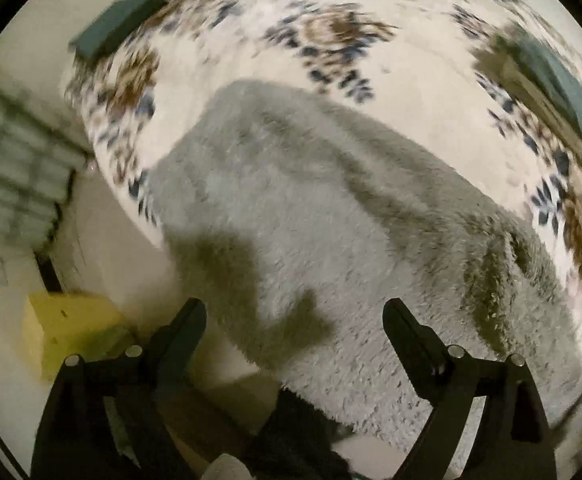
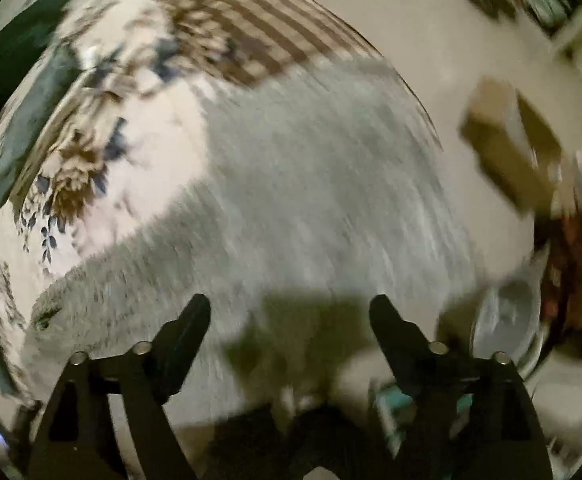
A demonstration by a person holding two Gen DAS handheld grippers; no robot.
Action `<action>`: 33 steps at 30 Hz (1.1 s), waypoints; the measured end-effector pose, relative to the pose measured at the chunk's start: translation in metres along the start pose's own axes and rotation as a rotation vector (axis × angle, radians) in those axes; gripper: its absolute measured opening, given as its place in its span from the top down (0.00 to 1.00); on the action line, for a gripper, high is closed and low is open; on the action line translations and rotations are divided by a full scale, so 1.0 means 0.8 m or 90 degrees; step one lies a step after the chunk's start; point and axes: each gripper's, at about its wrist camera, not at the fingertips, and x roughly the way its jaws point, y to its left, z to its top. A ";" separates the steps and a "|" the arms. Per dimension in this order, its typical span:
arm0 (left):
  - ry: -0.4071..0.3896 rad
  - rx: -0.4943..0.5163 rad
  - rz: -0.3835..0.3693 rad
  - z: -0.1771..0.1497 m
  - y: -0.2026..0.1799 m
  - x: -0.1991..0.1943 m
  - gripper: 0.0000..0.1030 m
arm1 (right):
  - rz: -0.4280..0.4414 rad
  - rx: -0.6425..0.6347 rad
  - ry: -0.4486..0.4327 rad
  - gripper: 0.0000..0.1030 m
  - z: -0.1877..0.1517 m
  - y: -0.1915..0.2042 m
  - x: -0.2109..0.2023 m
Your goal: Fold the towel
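1. A bed or table spread with a white floral-patterned cloth is seen from above; which of the two it is cannot be told.
2. A fluffy grey towel is laid directly on the cloth, with soft ridges running across it.
3. In the right wrist view, a brown-and-white striped fabric is seen beyond the towel's far edge, blurred.
4. Dark green shapes are glimpsed at the cloth's edges, too blurred to identify.
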 end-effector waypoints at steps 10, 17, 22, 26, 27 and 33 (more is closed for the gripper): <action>0.033 0.124 -0.045 -0.021 -0.084 0.002 0.12 | -0.139 0.008 -0.056 0.87 0.073 0.024 0.054; 0.069 0.173 -0.069 -0.048 -0.119 0.011 0.12 | -0.041 0.342 0.019 0.71 0.014 -0.201 0.029; 0.081 0.195 -0.074 -0.061 -0.129 0.012 0.12 | 0.055 0.430 -0.025 0.52 -0.015 -0.263 0.011; 0.081 0.227 -0.068 -0.072 -0.135 0.014 0.12 | 0.100 0.464 -0.029 0.49 -0.018 -0.254 0.028; 0.083 0.229 -0.068 -0.075 -0.135 0.014 0.12 | 0.102 0.469 -0.017 0.49 -0.016 -0.252 0.038; 0.089 0.236 -0.068 -0.090 -0.138 0.018 0.12 | 0.095 0.463 -0.028 0.96 -0.030 -0.225 0.075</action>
